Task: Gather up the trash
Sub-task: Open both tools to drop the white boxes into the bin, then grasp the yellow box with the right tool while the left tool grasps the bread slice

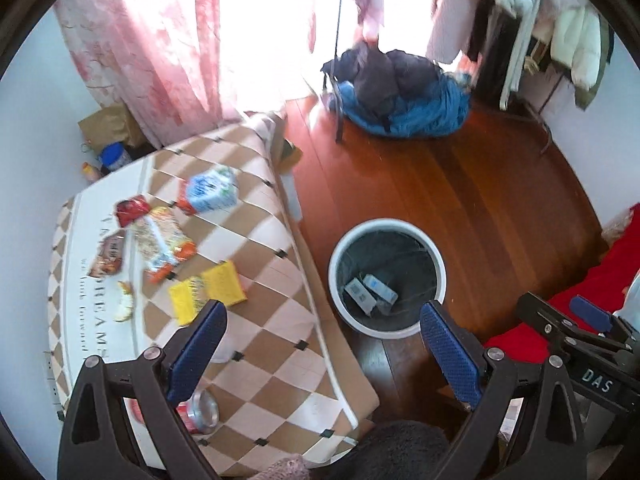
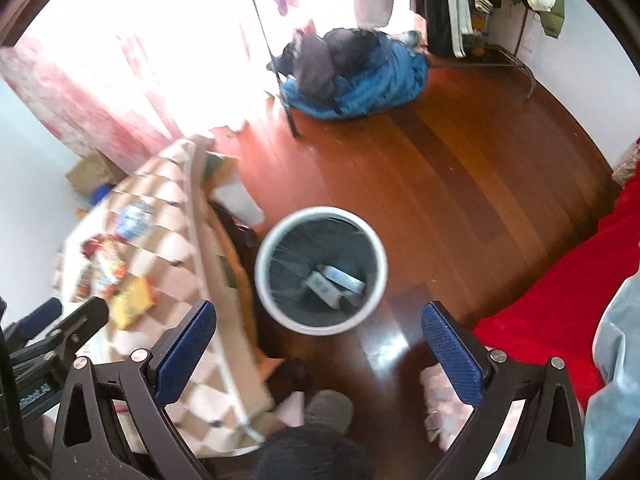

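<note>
White-rimmed and lined with a dark bag, the trash bin stands on the wooden floor just beside the checked mattress, with a few small cartons lying at its bottom. Both tools hang empty above it: the left gripper has its blue pads spread wide, and so does the right gripper. Snack wrappers, a yellow packet and a crushed can lie scattered on the mattress.

Round white bin with a dark liner on my floor, two flattened cartons inside; crinkly snack wrappers strewn over the checkered mat.
</note>
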{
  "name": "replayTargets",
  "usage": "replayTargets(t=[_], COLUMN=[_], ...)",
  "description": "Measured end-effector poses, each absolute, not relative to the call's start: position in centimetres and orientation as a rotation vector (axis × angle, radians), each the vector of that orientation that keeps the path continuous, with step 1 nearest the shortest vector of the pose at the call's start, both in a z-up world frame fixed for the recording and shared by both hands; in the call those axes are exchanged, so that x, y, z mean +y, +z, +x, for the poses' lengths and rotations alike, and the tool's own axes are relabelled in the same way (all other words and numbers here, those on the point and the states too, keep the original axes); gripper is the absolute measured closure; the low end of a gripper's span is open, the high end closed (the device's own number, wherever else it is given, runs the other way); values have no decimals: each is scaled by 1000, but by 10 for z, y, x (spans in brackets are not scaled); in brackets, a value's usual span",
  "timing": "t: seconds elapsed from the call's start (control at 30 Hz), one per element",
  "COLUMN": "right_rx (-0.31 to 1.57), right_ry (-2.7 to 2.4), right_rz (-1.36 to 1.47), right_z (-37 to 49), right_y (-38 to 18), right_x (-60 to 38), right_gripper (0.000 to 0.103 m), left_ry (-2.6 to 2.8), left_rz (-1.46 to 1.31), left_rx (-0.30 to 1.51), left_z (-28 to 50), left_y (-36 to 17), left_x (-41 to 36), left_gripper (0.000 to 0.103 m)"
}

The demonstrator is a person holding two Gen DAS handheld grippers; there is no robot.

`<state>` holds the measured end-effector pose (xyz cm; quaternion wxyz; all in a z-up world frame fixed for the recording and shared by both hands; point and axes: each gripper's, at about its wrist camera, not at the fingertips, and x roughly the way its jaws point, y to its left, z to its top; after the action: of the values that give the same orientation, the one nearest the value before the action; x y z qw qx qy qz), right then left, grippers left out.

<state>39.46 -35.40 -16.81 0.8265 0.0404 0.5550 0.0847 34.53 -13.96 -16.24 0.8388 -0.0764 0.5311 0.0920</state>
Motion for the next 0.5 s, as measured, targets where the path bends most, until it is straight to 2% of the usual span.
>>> replayTargets(t=[0.13,0.27,0.37,0.5], right_rx=[1169,1209,1280,1435], right_ry=[262,351,398,437], right_rz=[148,178,193,309], right_z=[381,372,371,376], right_y=[-141,-139,-161,-215], right_x=[-322,-273,-226,-167], right_gripper=[0,0,0,0], left_ry=[243,327,433,574], left_rz=[-179,-203,-214,-240], left_rx=[1074,1036,1038,1109], left_z=[326,299,278,256], left_y=[-136,-127,-139,-182], left_x=[-109,-55,-5,59], left_gripper=[4,4,4,4])
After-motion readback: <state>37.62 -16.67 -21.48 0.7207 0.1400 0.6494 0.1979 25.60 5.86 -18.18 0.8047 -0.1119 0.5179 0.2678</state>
